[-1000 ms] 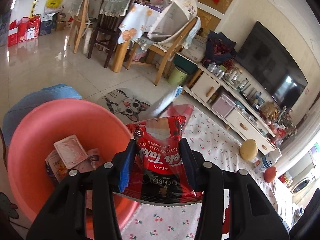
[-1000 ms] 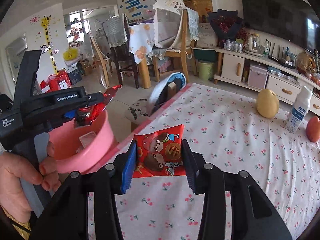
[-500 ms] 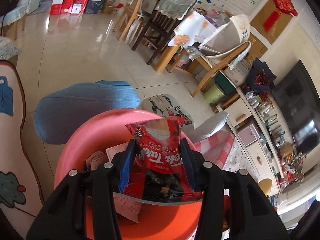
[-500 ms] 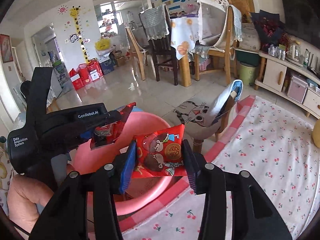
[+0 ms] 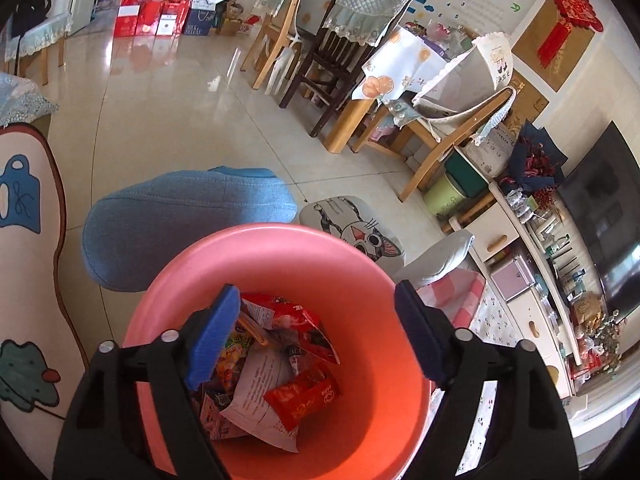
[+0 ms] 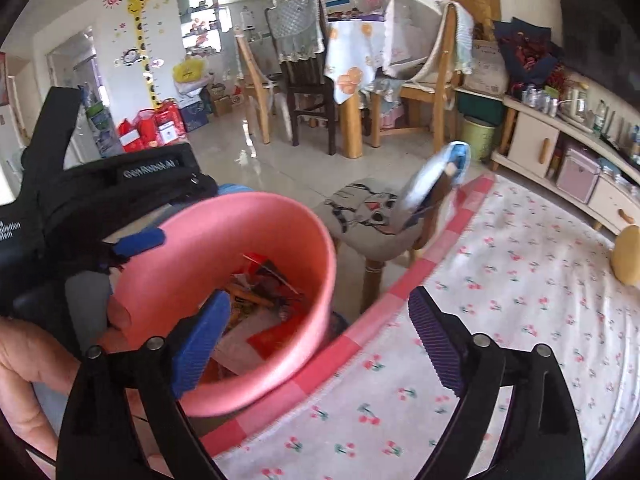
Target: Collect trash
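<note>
While both jaws are opening, left gripper (image 5: 316, 334) and right gripper (image 6: 320, 340) hold nothing. Wrappers (image 5: 280, 364) lie in pink bucket (image 5: 384, 420) under you: light, crinkly, slippery foil. Pinch flat edge. Table (image 6: 520, 320) beyond.

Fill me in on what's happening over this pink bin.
A person is collecting trash with two handheld grippers. Both the left gripper and the right gripper hang over the round pink plastic bin, jaws opening with nothing between them. Crumpled snack wrappers, including a red foil packet, lie inside the bin. The bin stands beside the table's cherry-print cloth.
</note>
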Demonstrator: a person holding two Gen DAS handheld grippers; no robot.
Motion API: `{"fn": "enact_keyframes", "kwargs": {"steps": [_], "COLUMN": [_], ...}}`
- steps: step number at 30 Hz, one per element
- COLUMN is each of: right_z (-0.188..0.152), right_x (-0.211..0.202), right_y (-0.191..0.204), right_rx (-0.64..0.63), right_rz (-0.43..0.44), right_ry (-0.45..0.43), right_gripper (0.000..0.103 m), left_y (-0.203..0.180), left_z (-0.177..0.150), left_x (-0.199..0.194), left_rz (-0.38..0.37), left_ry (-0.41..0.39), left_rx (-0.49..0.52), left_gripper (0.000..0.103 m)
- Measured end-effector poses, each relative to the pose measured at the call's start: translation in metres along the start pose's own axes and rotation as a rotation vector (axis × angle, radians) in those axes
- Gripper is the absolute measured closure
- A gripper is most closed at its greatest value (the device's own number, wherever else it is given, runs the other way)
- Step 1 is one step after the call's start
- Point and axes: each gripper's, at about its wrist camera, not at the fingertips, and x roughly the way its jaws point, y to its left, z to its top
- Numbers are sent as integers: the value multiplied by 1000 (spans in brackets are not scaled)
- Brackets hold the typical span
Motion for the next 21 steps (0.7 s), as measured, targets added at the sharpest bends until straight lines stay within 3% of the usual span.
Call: {"fn": "enact_keyframes", "kwargs": {"steps": [8,13,21], "right_z": [-22,-38,-69], "right_x": [-24,-42,-76], "right_y": [-38,-59,-85], "right_rx": [47,57,38], "right_rz": [-98,-158,-267], "right_ry": [9,11,1], "right_gripper": [12,12,9], "left_y": [-30,-58,-99], "left_z": [-6,-14,-45], "left_x": [-13,-26,-42], "left_rz": [-19,33,-52], "left_ry": [-68,-143,-185], "left_rx": [127,274,443], "left_gripper": [4,4,4]}}
